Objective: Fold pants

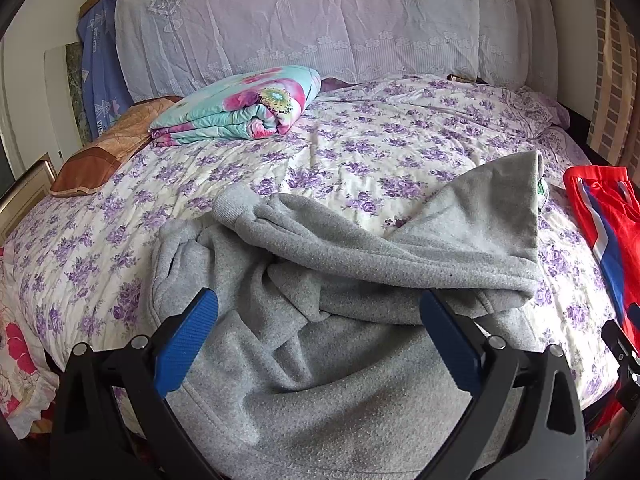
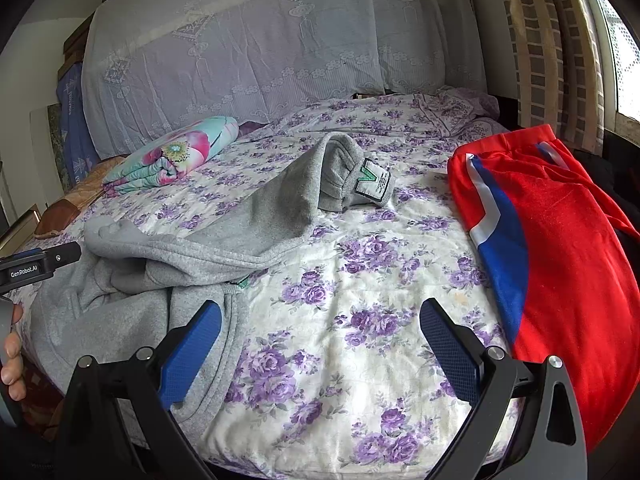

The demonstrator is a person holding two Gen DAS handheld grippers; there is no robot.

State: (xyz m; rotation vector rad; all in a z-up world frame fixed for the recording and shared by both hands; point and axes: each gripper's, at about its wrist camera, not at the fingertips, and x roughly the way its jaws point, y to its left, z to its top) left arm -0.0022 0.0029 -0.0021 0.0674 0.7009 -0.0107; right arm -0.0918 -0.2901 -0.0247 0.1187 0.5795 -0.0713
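Grey fleece pants (image 1: 320, 360) lie crumpled on the near side of the bed, one leg stretched toward the far right with its cuff (image 1: 516, 184) raised. In the right wrist view the pants (image 2: 132, 280) lie at the left, and the cuff with a green and white label (image 2: 372, 184) rests mid-bed. My left gripper (image 1: 318, 312) is open and empty just above the bunched fabric. My right gripper (image 2: 320, 320) is open and empty over bare sheet, its left finger (image 2: 192, 352) above the pants' hem.
The bed has a purple-flowered sheet (image 2: 340, 340). Red pants with a blue and white stripe (image 2: 560, 260) lie at the right edge. A folded floral quilt (image 1: 240, 104) and a brown pillow (image 1: 104, 148) sit at the far left. A lace-covered headboard (image 1: 320, 20) stands behind.
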